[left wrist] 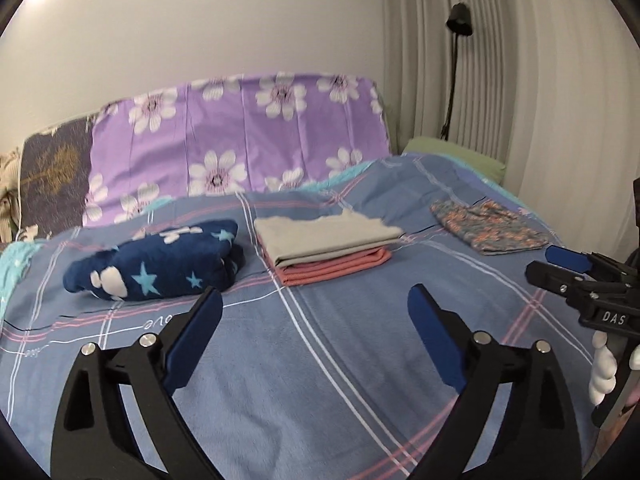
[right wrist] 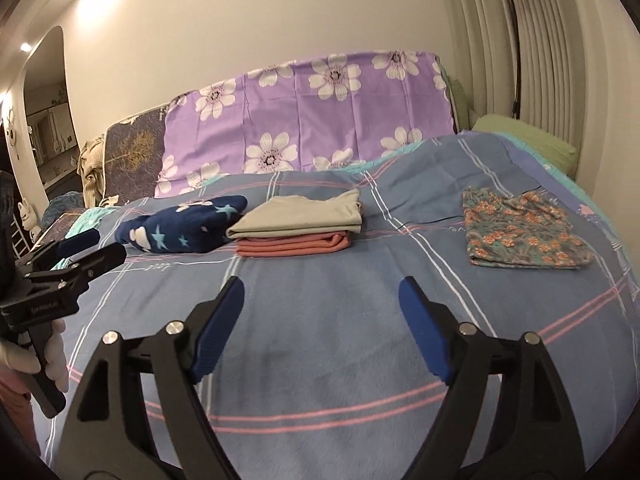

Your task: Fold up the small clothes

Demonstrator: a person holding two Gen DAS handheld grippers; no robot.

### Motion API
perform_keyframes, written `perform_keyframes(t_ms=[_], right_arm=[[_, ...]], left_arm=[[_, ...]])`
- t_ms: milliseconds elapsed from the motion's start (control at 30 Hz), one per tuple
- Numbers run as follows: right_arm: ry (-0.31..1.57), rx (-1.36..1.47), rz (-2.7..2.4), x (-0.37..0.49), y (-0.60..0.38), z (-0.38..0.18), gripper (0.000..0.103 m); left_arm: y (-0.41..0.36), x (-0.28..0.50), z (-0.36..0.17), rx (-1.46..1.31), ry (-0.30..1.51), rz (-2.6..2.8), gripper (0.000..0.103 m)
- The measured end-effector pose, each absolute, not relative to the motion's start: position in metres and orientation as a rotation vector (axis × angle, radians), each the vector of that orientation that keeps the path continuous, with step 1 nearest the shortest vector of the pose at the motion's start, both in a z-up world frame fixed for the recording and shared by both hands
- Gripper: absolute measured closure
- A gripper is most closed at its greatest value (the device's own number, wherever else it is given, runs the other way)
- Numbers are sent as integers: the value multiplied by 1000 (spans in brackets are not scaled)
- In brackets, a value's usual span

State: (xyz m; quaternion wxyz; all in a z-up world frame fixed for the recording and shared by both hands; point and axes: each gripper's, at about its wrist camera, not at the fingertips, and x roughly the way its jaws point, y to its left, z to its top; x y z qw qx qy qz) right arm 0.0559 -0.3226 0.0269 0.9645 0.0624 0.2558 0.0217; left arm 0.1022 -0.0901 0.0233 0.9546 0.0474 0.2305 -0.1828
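Observation:
On the blue checked bedspread (left wrist: 320, 380) lie three lots of clothes. A navy garment with stars (left wrist: 160, 256) (right wrist: 188, 224) sits bundled at the left. In the middle, a folded grey piece (left wrist: 324, 236) (right wrist: 304, 216) rests on a folded pink one (left wrist: 332, 266) (right wrist: 292, 244). A floral garment (left wrist: 488, 224) (right wrist: 520, 232) lies flat at the right. My left gripper (left wrist: 315, 292) (right wrist: 108, 244) is open and empty, above bare bedspread in front of the stack. My right gripper (right wrist: 322, 280) (left wrist: 542, 262) is also open and empty, beside it to the right.
A purple flowered sheet (left wrist: 240, 132) covers the upright back behind the bed. A green pillow (right wrist: 528, 140) lies at the far right by the pleated curtain (left wrist: 520, 80) and a black lamp (left wrist: 458, 20). A gloved hand (right wrist: 56, 356) holds the left tool.

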Motion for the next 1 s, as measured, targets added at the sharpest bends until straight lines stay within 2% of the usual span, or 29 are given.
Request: perform_keyframes(t_ms=[167,467,1000], right_arm=[[468,83,11,24,-308,45,13],[411,50,0,-7,-289,58,3],[441,60,-11,-21,-287,46,2]], left_arm=[[-83,68,36,59,424,-389,2],[-73,27,44,71,371,-332,2],[-79,18,30,61,467,-301,2]])
